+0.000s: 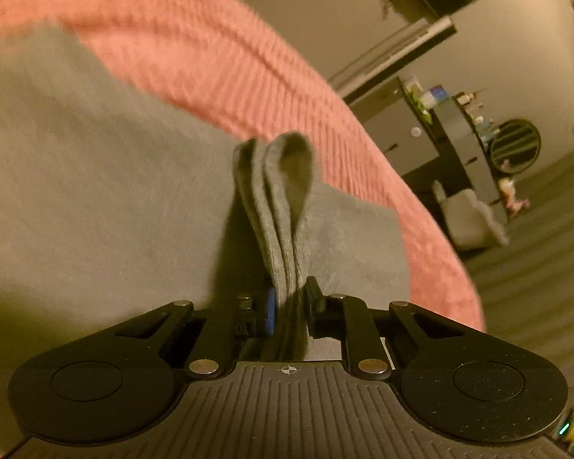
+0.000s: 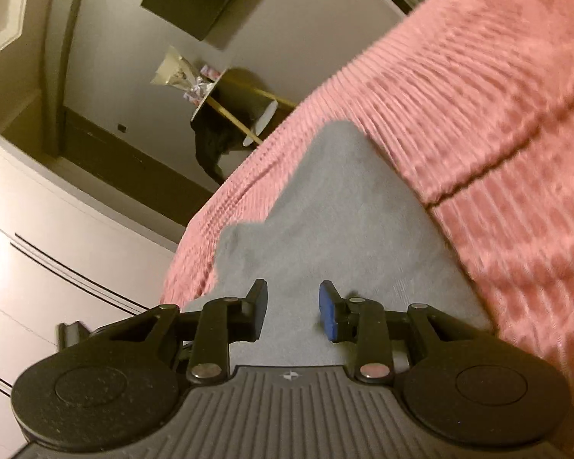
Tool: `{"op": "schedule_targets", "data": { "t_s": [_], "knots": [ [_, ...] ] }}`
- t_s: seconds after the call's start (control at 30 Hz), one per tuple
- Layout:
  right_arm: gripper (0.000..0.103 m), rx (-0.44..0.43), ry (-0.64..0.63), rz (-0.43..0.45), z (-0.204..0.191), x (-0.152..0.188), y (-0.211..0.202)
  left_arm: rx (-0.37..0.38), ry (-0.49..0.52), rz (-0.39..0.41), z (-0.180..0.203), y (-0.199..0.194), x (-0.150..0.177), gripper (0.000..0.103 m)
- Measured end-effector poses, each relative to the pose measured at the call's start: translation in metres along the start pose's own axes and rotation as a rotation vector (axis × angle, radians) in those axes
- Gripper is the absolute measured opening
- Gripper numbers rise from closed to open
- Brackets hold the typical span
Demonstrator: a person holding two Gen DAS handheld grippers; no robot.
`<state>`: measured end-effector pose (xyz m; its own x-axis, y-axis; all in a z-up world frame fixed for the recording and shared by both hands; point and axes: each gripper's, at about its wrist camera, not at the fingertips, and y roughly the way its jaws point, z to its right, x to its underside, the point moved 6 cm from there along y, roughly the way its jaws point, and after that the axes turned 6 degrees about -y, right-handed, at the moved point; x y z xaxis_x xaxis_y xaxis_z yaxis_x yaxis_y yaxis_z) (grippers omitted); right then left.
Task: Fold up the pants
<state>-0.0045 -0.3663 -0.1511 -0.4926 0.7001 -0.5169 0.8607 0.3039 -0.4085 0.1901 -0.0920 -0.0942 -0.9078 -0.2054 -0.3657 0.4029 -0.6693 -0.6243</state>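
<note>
In the left wrist view, a doubled ribbed cuff of the grey pants is pinched between the pressed-together fingers of the left gripper; the pants are spread on a pink ribbed blanket. A dark cabinet is seen in the background.

In the right wrist view, the right gripper is held spread above the grey pants, nothing being gripped. The pants are seen lying on the pink ribbed blanket, near its edge.
</note>
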Motion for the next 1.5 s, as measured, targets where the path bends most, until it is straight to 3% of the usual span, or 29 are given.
{"op": "schedule_targets", "data": {
  "t_s": [0.2,0.27,0.37,0.53,0.57,0.63,0.67,0.7,0.83,0.9,0.97,1.0,1.03,1.1,1.17,1.33,1.43,1.47,1.5],
  "knots": [
    [0.032,0.104,-0.098,-0.106,-0.010,0.006,0.022,-0.211,0.120,0.097,-0.037,-0.038,-0.009,0.025],
    [0.032,0.130,-0.128,-0.125,-0.013,0.007,0.029,-0.205,0.104,0.109,-0.040,-0.040,-0.012,0.028],
    [0.032,0.143,-0.152,-0.127,-0.016,0.011,0.033,-0.176,0.075,0.134,-0.034,-0.033,-0.022,0.051],
    [0.031,0.163,-0.157,-0.146,-0.016,0.017,0.038,-0.181,0.018,0.124,-0.033,-0.002,-0.047,0.060],
    [0.031,0.161,-0.150,-0.147,-0.015,0.017,0.038,-0.177,-0.007,0.105,-0.036,0.007,-0.052,0.058],
    [0.031,0.151,-0.132,-0.143,-0.012,0.017,0.038,-0.153,-0.066,0.087,-0.043,0.017,-0.055,0.041],
    [0.031,0.146,-0.125,-0.139,-0.011,0.016,0.038,-0.128,-0.092,0.088,-0.044,0.017,-0.056,0.027],
    [0.031,0.139,-0.115,-0.132,-0.010,0.016,0.037,-0.094,-0.094,0.105,-0.041,0.014,-0.057,0.023],
    [0.031,0.113,-0.087,-0.108,-0.008,0.015,0.035,-0.066,0.055,0.258,-0.019,-0.015,-0.048,0.021],
    [0.031,0.105,-0.076,-0.103,-0.008,0.014,0.035,-0.120,0.096,0.281,-0.021,-0.020,-0.043,0.022],
    [0.031,0.109,-0.078,-0.111,-0.009,0.015,0.037,-0.227,0.118,0.254,-0.034,-0.011,-0.038,0.028],
    [0.031,0.115,-0.085,-0.113,-0.010,0.015,0.037,-0.275,0.114,0.236,-0.040,-0.008,-0.036,0.042],
    [0.031,0.119,-0.090,-0.115,-0.010,0.015,0.037,-0.291,0.110,0.231,-0.043,-0.009,-0.033,0.045],
    [0.033,0.122,-0.095,-0.116,-0.011,0.015,0.037,-0.269,0.086,0.232,-0.042,-0.018,-0.027,0.066],
    [0.036,0.115,-0.092,-0.116,-0.011,0.015,0.037,-0.213,0.058,0.200,-0.042,-0.029,-0.017,0.076],
    [0.040,0.112,-0.094,-0.116,-0.012,0.015,0.037,-0.167,-0.021,0.102,-0.053,-0.036,0.010,0.076],
    [0.042,0.106,-0.089,-0.104,-0.012,0.014,0.033,-0.134,-0.089,0.074,-0.063,-0.033,0.018,0.070],
    [0.042,0.108,-0.092,-0.099,-0.013,0.014,0.031,-0.109,-0.101,0.052,-0.064,-0.030,0.018,0.066],
    [0.043,0.114,-0.098,-0.095,-0.015,0.014,0.029,-0.086,-0.114,0.034,-0.064,-0.026,0.018,0.050]
  ]
}}
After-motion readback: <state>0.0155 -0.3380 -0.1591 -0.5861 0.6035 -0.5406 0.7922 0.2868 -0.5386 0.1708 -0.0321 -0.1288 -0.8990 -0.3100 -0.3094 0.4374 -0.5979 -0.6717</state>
